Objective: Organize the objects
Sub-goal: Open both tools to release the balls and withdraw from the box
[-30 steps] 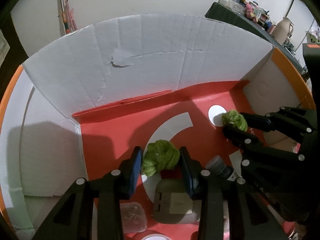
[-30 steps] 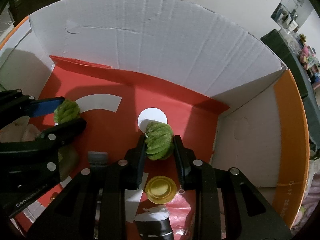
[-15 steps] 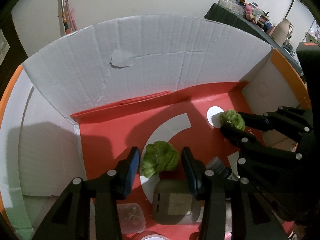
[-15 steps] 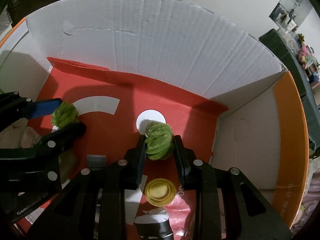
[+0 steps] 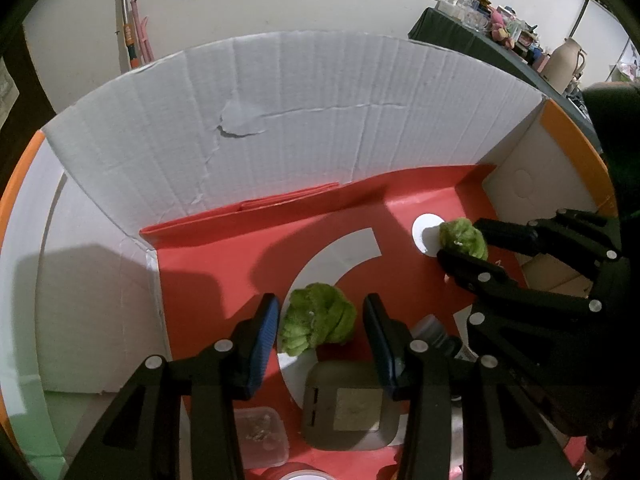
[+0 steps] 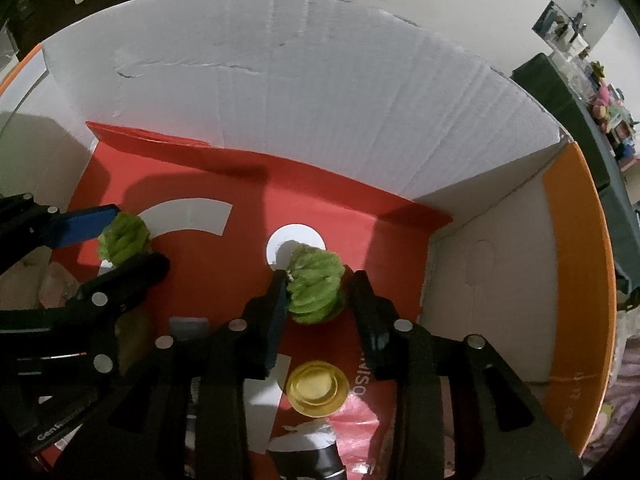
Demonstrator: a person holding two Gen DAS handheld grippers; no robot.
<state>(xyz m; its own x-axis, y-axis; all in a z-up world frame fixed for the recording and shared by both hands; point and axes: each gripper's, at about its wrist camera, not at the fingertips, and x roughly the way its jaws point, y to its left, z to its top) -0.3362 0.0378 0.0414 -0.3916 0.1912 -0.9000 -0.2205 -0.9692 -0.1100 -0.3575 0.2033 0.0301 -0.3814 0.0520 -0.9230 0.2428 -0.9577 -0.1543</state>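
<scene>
Item 1: fuzzy green bundle (image 5: pixel 318 319), yarn-like, lumpy and ribbed, bright lime. Lies on the red box floor (image 5: pixel 224 272), partly over the white arc marking (image 5: pixel 340 256), between the parted fingers of the left gripper (image 5: pixel 320 326), with a gap on either side

Item 2: second fuzzy green bundle (image 6: pixel 315 286), same colour and ribbed texture, rounder. Sits at the near edge of the white circle marking (image 6: pixel 294 240), right of item 1 and well apart from it; left finger of the right gripper (image 6: pixel 318 304) touches it, right finger just beside

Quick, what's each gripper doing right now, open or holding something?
Left gripper: open, green ball loose between its fingers.
Right gripper: open around the other green ball.
</scene>
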